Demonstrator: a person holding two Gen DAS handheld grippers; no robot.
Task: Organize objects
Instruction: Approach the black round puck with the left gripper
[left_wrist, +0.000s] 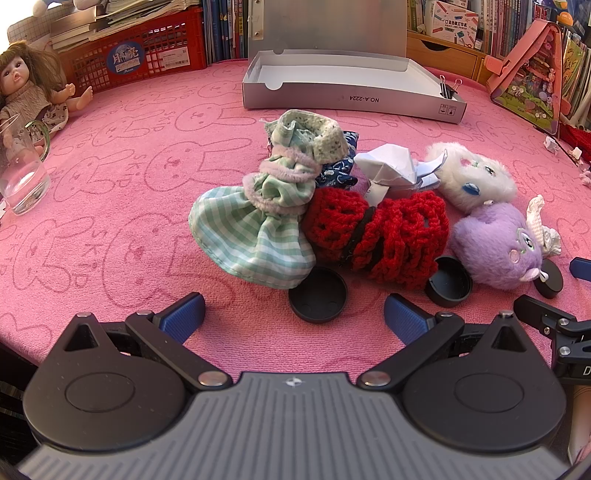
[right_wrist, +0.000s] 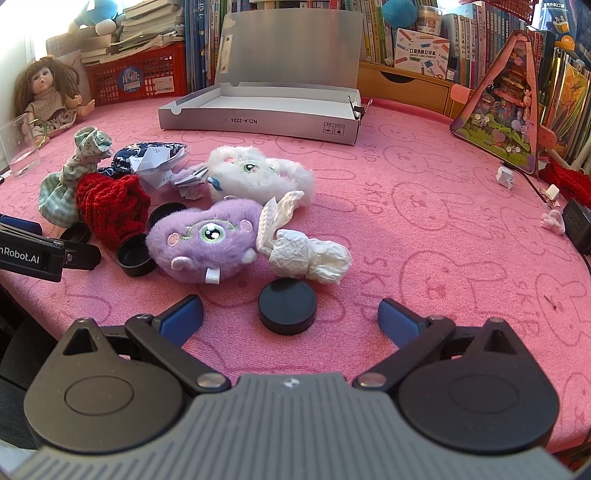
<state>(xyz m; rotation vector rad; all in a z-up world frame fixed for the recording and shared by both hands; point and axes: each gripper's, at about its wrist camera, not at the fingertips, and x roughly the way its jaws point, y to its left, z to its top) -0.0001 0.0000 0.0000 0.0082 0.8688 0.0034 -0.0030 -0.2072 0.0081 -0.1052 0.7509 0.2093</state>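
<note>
A heap of small things lies on the pink cloth: a green checked doll dress (left_wrist: 255, 229), a red crocheted piece (left_wrist: 380, 236), folded white paper (left_wrist: 391, 171), a white plush (right_wrist: 255, 173), a purple plush (right_wrist: 207, 243), crumpled tissue (right_wrist: 306, 254) and black round lids (left_wrist: 317, 300) (right_wrist: 287, 305). My left gripper (left_wrist: 293, 314) is open, low in front of the dress and one lid. My right gripper (right_wrist: 291, 317) is open with a black lid lying between its blue fingers (right_wrist: 183, 317), untouched. An open silver box (left_wrist: 347, 85) (right_wrist: 266, 110) stands behind the heap.
A doll (left_wrist: 29, 88) and a glass mug (left_wrist: 22, 173) sit at the left. A red crate (left_wrist: 136, 59), books and a wooden drawer unit line the back. A pink triangular toy house (right_wrist: 506, 110), small scraps and a black adapter (right_wrist: 578, 225) are at the right.
</note>
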